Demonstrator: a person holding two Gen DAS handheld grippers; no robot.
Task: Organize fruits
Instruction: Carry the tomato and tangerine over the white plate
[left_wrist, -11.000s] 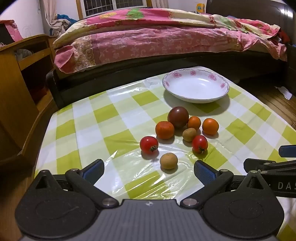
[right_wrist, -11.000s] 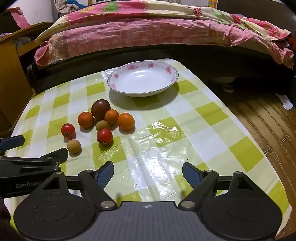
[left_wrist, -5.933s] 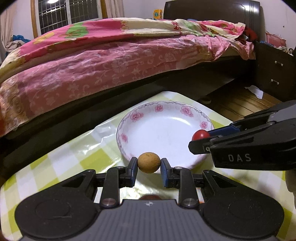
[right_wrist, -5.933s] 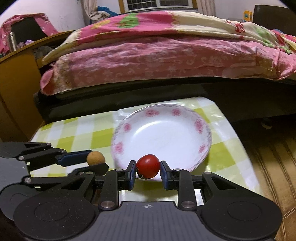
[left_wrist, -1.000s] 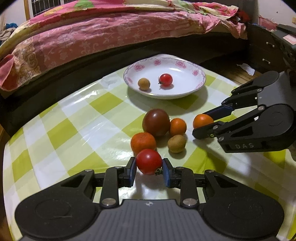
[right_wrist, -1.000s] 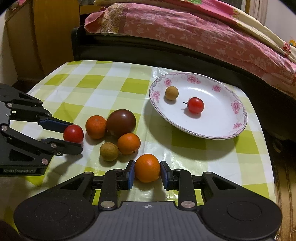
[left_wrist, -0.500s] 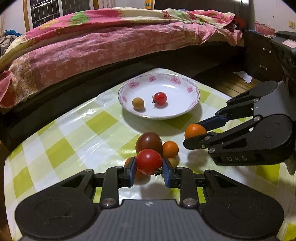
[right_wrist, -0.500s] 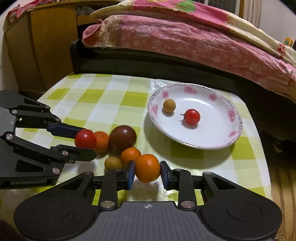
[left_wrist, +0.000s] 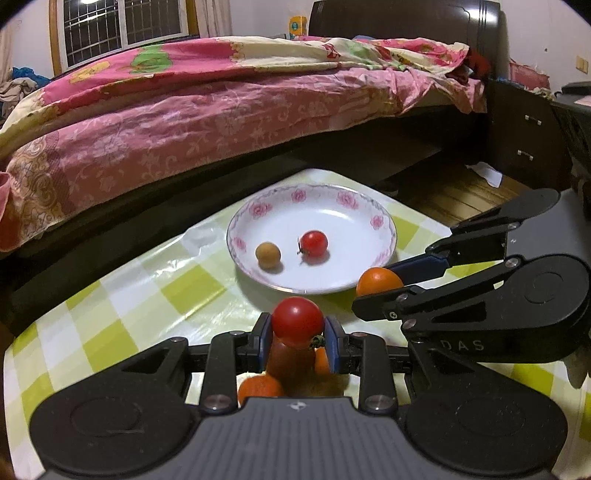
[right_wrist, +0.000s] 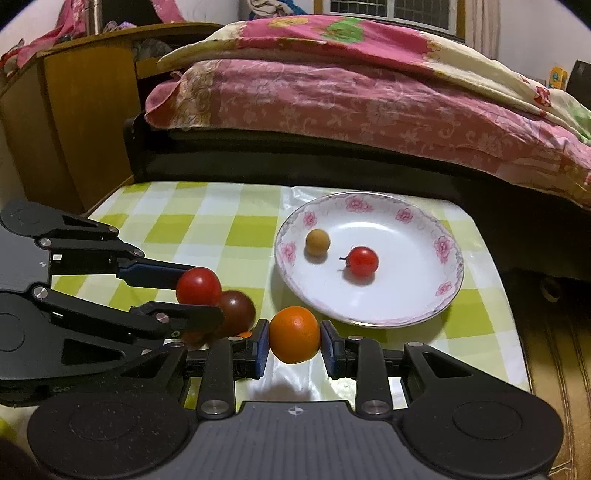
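My left gripper (left_wrist: 297, 336) is shut on a red tomato (left_wrist: 297, 322), held above the table. To its right, my right gripper (right_wrist: 294, 340) is shut on an orange fruit (right_wrist: 294, 334). Both hang short of the white flowered bowl (left_wrist: 373, 232), which holds a small tan fruit (left_wrist: 268, 254) and a small red tomato (left_wrist: 313, 242). Below the held tomato lie a dark tomato (right_wrist: 236, 312) and more orange and tan fruit, partly hidden by the fingers. In the right wrist view the left gripper (right_wrist: 201, 295) comes in from the left with its tomato (right_wrist: 198, 286).
The table carries a green-and-white checked cloth (right_wrist: 207, 225) under clear plastic. A bed with a pink quilt (left_wrist: 184, 122) stands just beyond the table's far edge. A wooden cabinet (right_wrist: 74, 110) is at the left, a dark dresser (left_wrist: 524, 140) and wood floor at the right.
Both grippers have risen off the table with their fruit and moved toward the bowl. The fruit left on the cloth has slid down under the fingers in both views.
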